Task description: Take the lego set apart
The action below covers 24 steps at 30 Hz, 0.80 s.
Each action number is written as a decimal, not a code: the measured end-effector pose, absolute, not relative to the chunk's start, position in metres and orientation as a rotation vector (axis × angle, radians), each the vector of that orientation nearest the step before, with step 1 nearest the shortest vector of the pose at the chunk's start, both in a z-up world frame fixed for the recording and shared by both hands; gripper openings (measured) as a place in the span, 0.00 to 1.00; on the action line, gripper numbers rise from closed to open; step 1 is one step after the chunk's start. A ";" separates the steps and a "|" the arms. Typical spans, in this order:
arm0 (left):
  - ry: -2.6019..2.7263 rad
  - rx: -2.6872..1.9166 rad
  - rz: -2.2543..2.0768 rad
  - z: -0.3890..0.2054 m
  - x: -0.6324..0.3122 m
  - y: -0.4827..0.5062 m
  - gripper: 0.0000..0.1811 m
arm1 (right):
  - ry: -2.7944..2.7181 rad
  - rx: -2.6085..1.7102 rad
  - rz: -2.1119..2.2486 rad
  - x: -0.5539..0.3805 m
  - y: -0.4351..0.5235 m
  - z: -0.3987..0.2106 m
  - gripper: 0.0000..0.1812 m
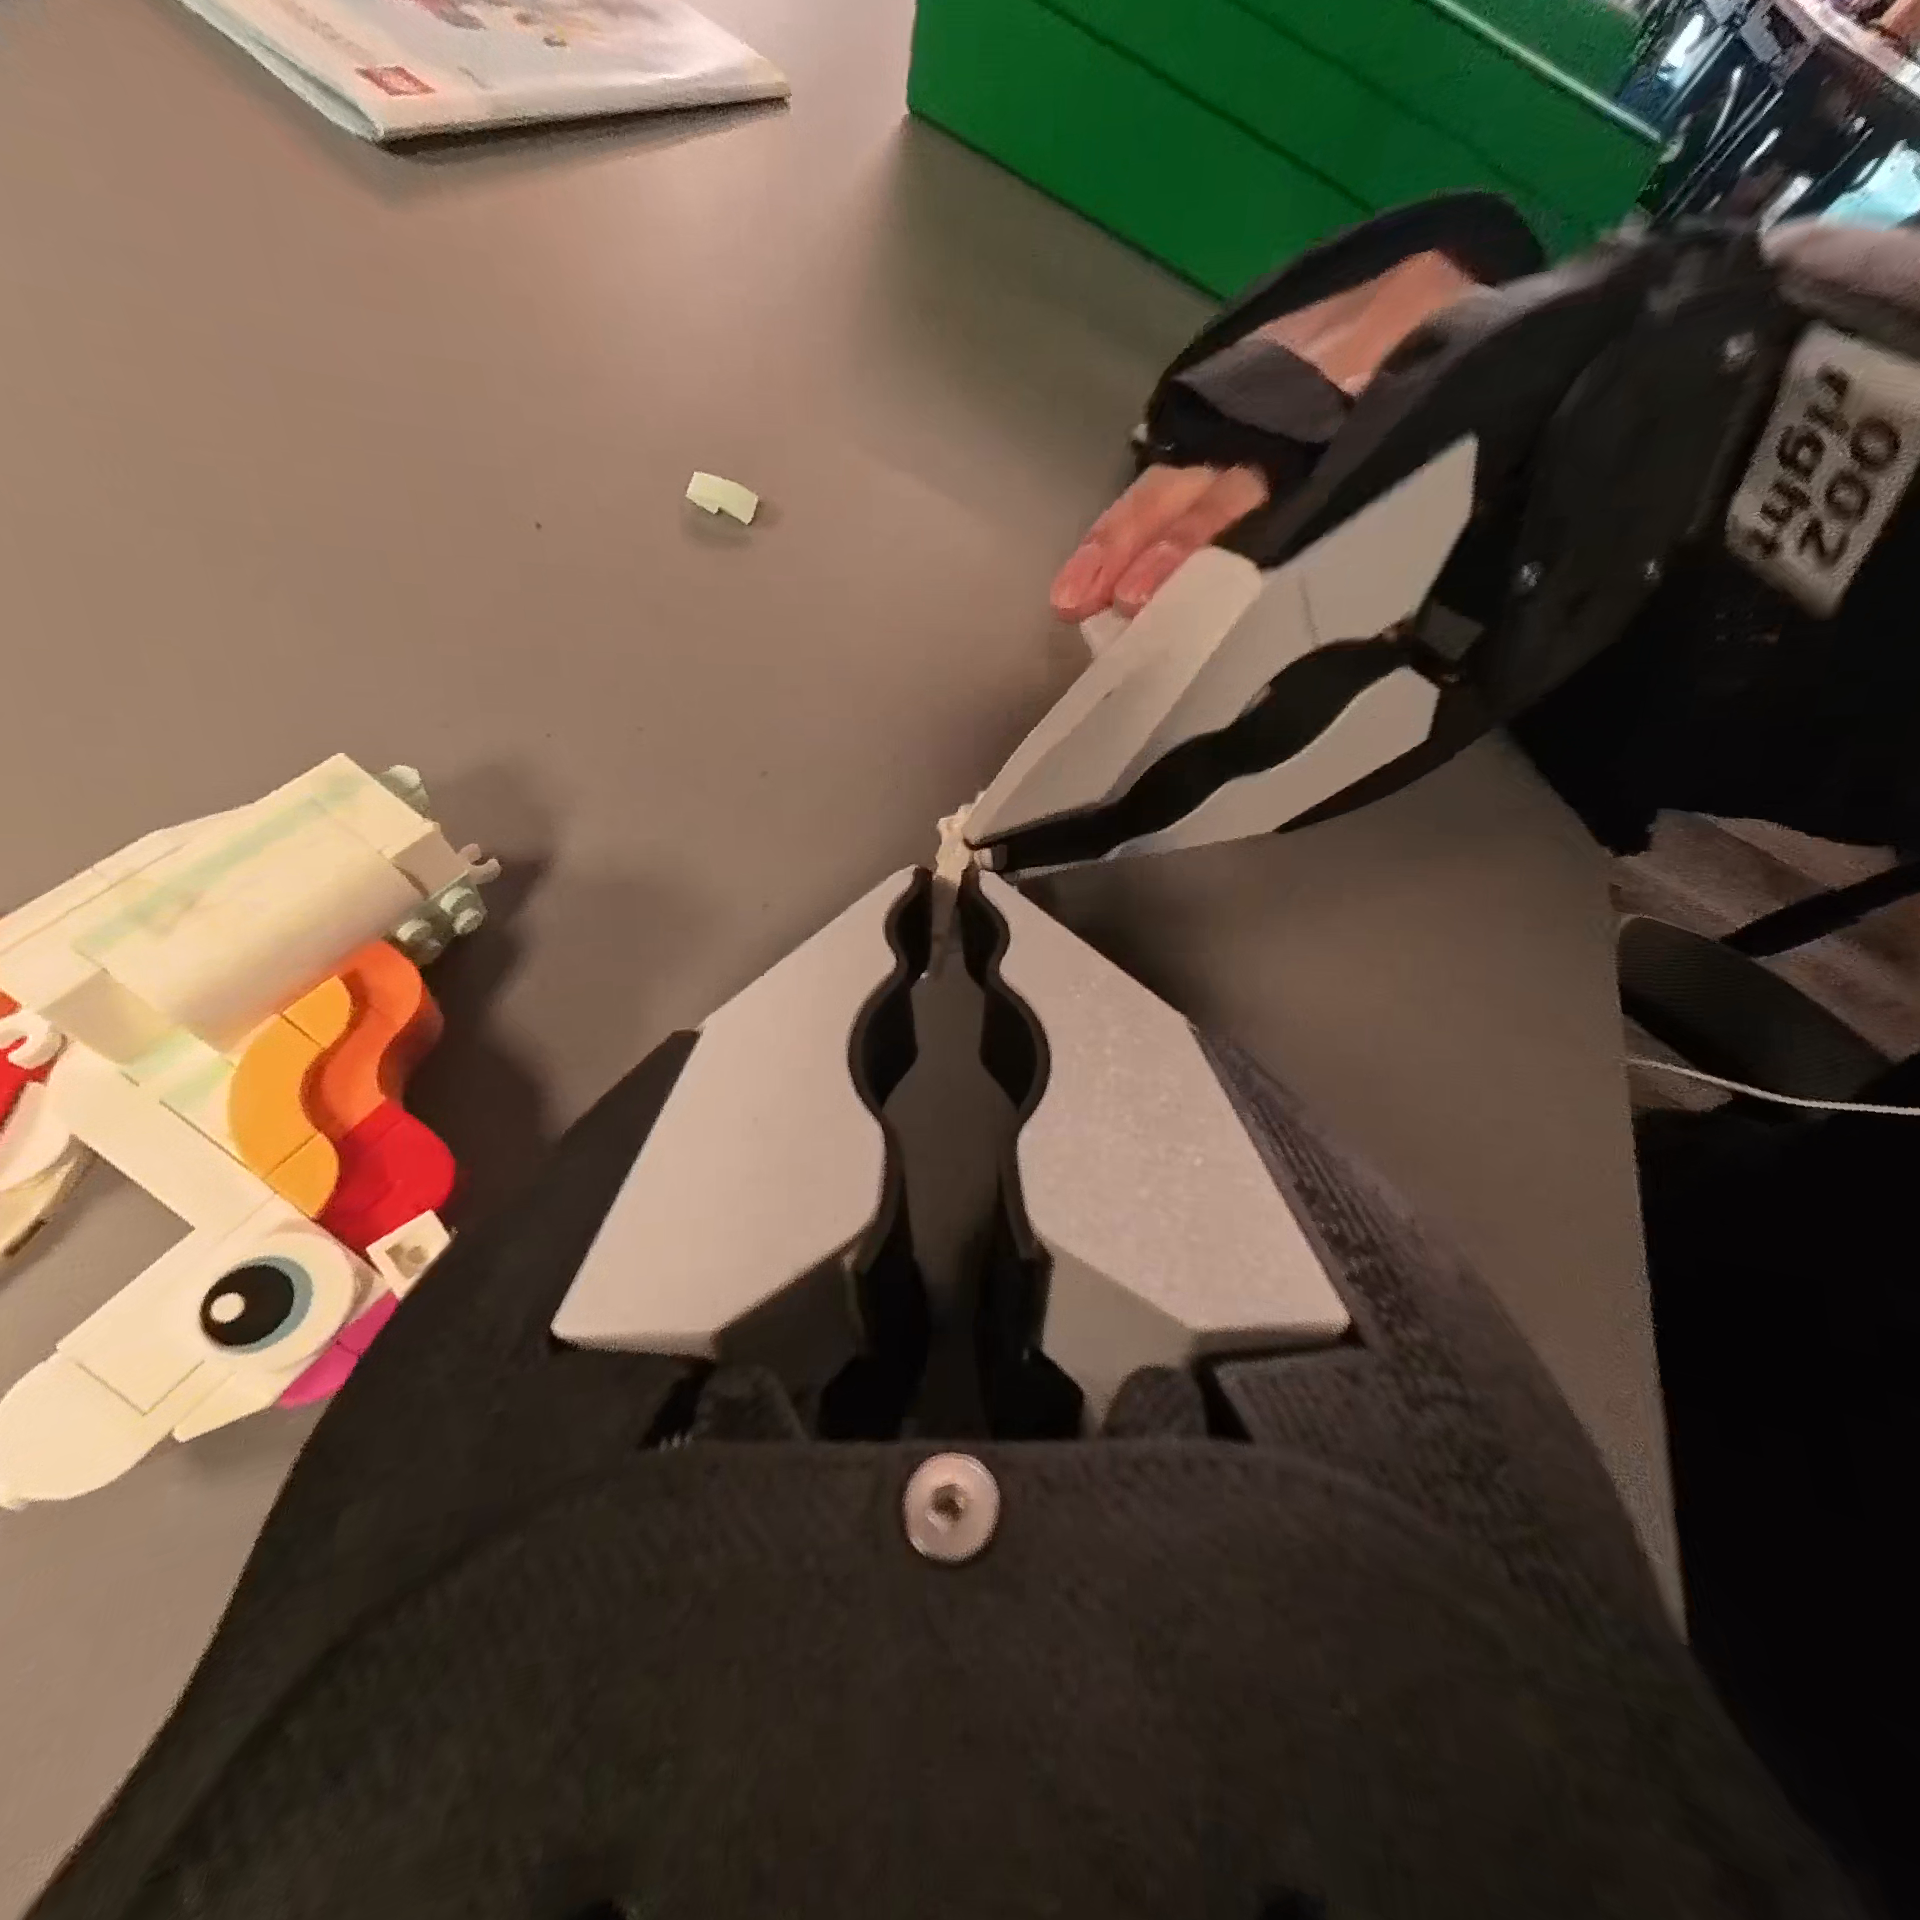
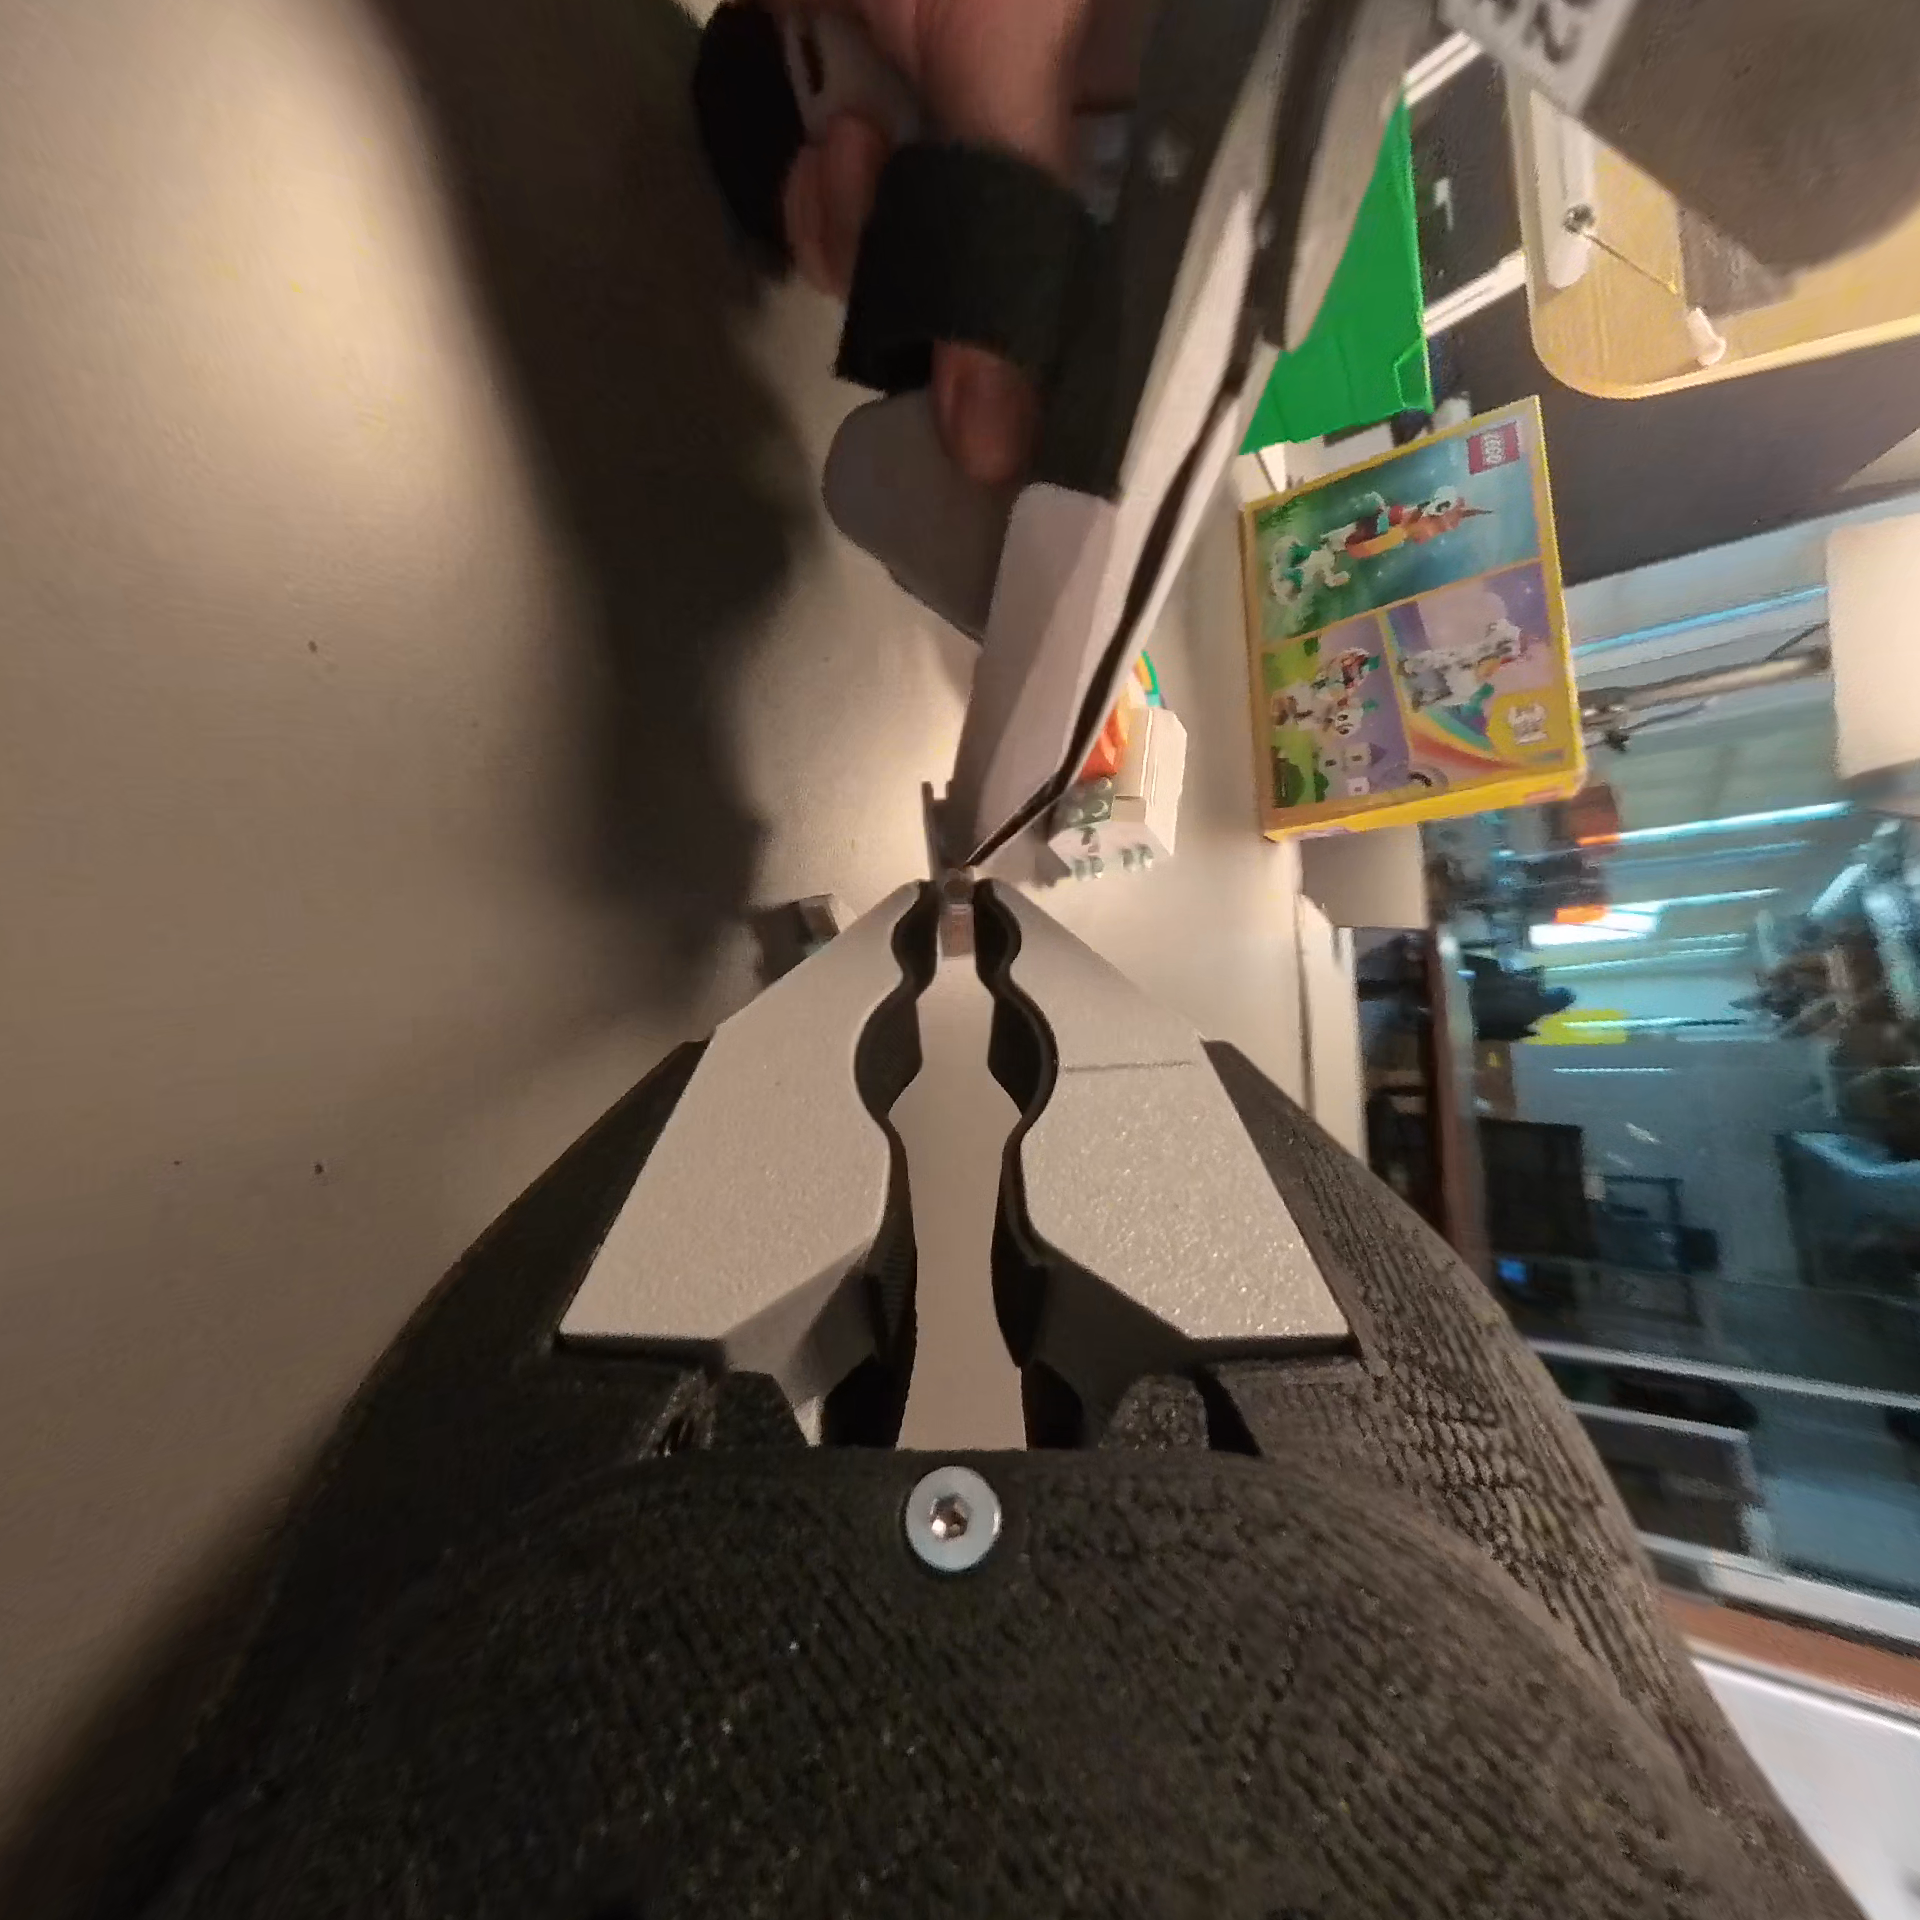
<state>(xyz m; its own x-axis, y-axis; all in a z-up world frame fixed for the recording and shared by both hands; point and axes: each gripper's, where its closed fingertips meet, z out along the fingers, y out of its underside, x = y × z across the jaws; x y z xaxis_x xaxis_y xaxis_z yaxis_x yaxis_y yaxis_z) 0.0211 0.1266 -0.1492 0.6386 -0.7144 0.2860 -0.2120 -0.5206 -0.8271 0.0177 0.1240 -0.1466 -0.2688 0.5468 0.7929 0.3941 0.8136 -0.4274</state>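
Observation:
A white lego unicorn (image 1: 208, 1122) with an orange, yellow and red mane lies on its side on the grey table at the left. My left gripper (image 1: 948, 894) is shut on a small white lego piece (image 1: 951, 847) held above the table. My right gripper (image 1: 982, 842) meets it tip to tip from the upper right and is shut on the same small piece. In the right wrist view my right gripper (image 2: 954, 896) grips the small piece (image 2: 954, 920), and the left gripper (image 2: 961, 857) pinches its far end. Part of the unicorn (image 2: 1127, 790) shows behind.
A loose pale green piece (image 1: 724, 497) lies on the table (image 1: 520, 364). An instruction booklet (image 1: 499, 52) lies at the far left and a green box (image 1: 1278, 114) stands at the back. The yellow lego set box (image 2: 1413, 623) stands beyond the unicorn. Both grippers' tips are close together, under 4 cm apart. The unicorn (image 2: 1127, 790) is about equally far from each gripper, around 9 centimetres. It is also in sight in the left wrist view (image 1: 381, 896).

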 end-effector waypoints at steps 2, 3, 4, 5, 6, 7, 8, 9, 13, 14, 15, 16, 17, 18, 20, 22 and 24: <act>0.784 -2.023 -0.669 -0.150 0.018 0.130 0.00 | -1.862 -0.813 0.448 0.017 0.114 -0.138 0.02; 0.837 -2.021 -0.475 -0.156 0.007 0.137 0.00 | -1.811 -0.864 0.634 0.018 0.107 -0.124 0.02; 0.877 -1.994 -0.421 -0.156 0.005 0.138 0.00 | -1.749 -0.911 0.753 0.020 0.108 -0.111 0.01; 0.863 -1.965 -0.506 -0.150 0.011 0.135 0.00 | -1.720 -0.945 0.779 0.024 0.116 -0.105 0.01; 0.810 -1.944 -0.583 -0.142 0.014 0.135 0.00 | -1.714 -0.972 0.765 0.028 0.124 -0.106 0.01; 0.775 -1.938 -0.625 -0.138 0.013 0.136 0.00 | -1.712 -0.995 0.752 0.032 0.130 -0.109 0.01; 0.766 -1.932 -0.641 -0.136 0.013 0.136 0.00 | -1.704 -1.010 0.752 0.033 0.135 -0.110 0.01; 0.774 -1.914 -0.647 -0.134 0.014 0.136 0.00 | -1.694 -1.019 0.756 0.034 0.138 -0.110 0.01; 0.815 -1.924 -0.599 -0.139 0.017 0.135 0.00 | -1.684 -1.040 0.743 0.033 0.144 -0.114 0.02; 0.825 -1.910 -0.608 -0.137 0.020 0.133 0.00 | -1.677 -1.041 0.752 0.033 0.144 -0.114 0.02; 0.830 -1.885 -0.621 -0.134 0.023 0.132 0.02 | -1.663 -1.033 0.767 0.033 0.144 -0.112 0.02; 0.832 -1.861 -0.646 -0.130 0.027 0.130 0.06 | -1.644 -1.011 0.770 0.033 0.144 -0.109 0.02; 0.827 -1.843 -0.690 -0.126 0.030 0.128 0.10 | -1.626 -0.971 0.751 0.034 0.144 -0.104 0.02; 0.801 -1.827 -0.749 -0.121 0.034 0.127 0.13 | -1.613 -0.914 0.712 0.034 0.144 -0.100 0.02; 0.721 -1.791 -0.907 -0.109 0.038 0.125 0.15 | -1.607 -0.781 0.630 0.034 0.137 -0.094 0.02; 0.640 -1.754 -1.084 -0.098 0.040 0.123 0.14 | -1.628 -0.680 0.573 0.033 0.126 -0.092 0.02; 0.581 -1.724 -1.245 -0.090 0.040 0.120 0.12 | -1.640 -0.610 0.564 0.031 0.114 -0.090 0.02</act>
<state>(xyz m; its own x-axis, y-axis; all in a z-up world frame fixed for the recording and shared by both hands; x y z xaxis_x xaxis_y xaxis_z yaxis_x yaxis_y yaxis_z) 0.0399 0.1199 -0.0904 0.3818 -0.7834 0.4904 0.1270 -0.4811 -0.8674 0.0312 0.1144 -0.0905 -0.1252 0.6699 0.7318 0.0787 0.7420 -0.6658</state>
